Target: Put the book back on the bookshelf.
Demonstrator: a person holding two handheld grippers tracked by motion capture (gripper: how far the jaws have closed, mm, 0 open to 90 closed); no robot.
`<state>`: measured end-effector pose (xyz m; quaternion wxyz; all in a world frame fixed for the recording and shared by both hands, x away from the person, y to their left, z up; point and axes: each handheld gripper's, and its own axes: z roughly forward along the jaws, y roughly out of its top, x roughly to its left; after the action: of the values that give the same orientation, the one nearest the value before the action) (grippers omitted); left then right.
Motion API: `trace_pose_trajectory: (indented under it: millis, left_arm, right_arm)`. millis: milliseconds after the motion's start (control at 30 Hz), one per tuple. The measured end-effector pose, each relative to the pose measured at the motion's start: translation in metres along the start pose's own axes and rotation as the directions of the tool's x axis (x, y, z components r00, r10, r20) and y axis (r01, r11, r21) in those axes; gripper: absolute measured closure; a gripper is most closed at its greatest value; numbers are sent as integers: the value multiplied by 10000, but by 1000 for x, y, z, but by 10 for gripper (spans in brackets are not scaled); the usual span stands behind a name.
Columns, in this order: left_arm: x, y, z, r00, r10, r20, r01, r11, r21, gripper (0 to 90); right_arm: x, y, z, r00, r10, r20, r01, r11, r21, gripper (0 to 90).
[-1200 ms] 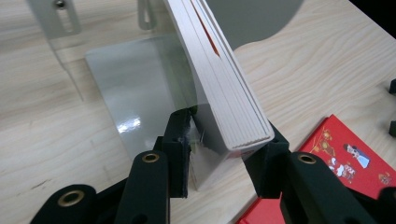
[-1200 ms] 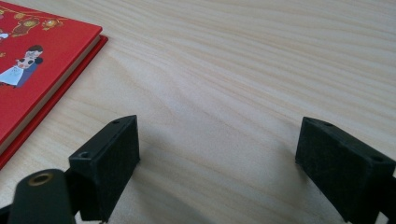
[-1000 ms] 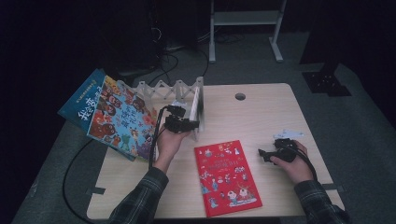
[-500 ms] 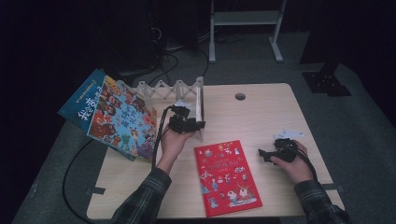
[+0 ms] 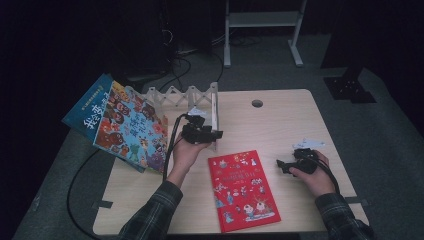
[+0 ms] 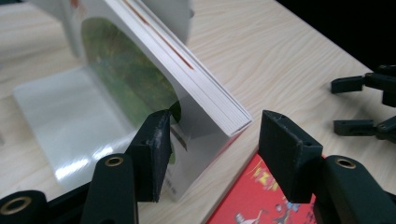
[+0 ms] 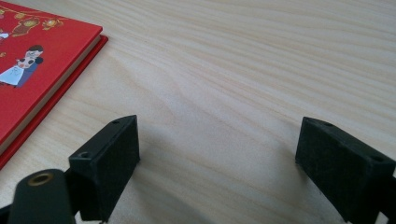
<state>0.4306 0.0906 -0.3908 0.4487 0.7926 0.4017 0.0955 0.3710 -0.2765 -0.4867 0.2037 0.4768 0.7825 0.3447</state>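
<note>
The left gripper (image 6: 210,154) has just been opening — its jaws now stand apart around the lower corner of a white-covered book (image 6: 187,88) that leans in the white folding rack (image 5: 192,95), one pad apparently still brushing the cover, so the book is judged released and slotted. The right gripper (image 7: 217,163) rests wide open and empty on the table (image 5: 280,125), just right of the red book (image 5: 242,187), probably next to be racked. Room is tight at the rack — the red book's corner lies just beside the jaws; open tabletop lies right.
</note>
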Motion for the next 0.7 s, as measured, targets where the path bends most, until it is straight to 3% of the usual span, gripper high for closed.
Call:
trace_pose_trajectory:
  millis: [200, 467, 700]
  left_arm:
    - [-6, 5, 1, 9999, 152, -6, -152, 9999, -76, 431]
    - [1, -2, 0, 9999, -98, 63, 99, 9999, -52, 384]
    - [1, -3, -1, 9998, -55, 178, 56, 10000, -34, 360]
  right_arm:
    - [0, 0, 0, 10000, 19, 5, -19, 10000, -5, 123]
    - [0, 0, 0, 10000, -4, -16, 4, 10000, 19, 123]
    - [0, 0, 0, 10000, 2, -5, -2, 10000, 0, 123]
